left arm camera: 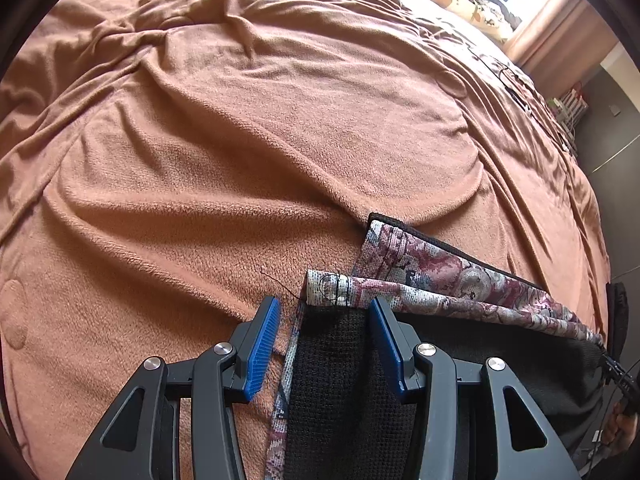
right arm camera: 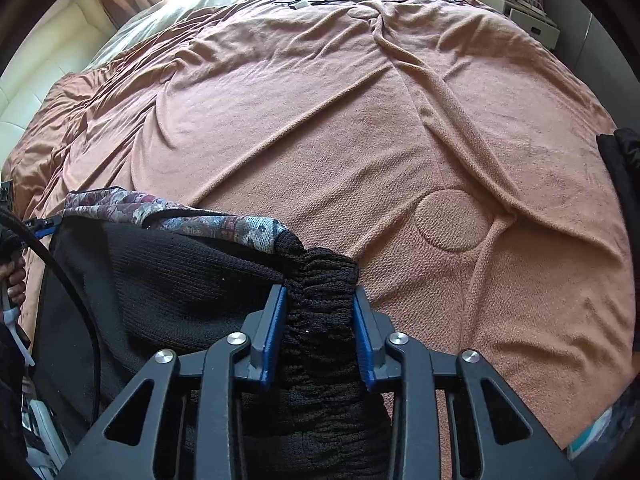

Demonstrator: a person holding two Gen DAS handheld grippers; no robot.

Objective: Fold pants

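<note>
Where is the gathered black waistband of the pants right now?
In the right wrist view the waistband sits low and centre, bunched between the right gripper's blue pads, over the near edge of the pink blanket, with the pants' floral hem just to its left.

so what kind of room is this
Most likely a bedroom: the pants lie on a wide bed under a rumpled brown blanket, with curtains at a bright window and a padded headboard at the side.
</note>
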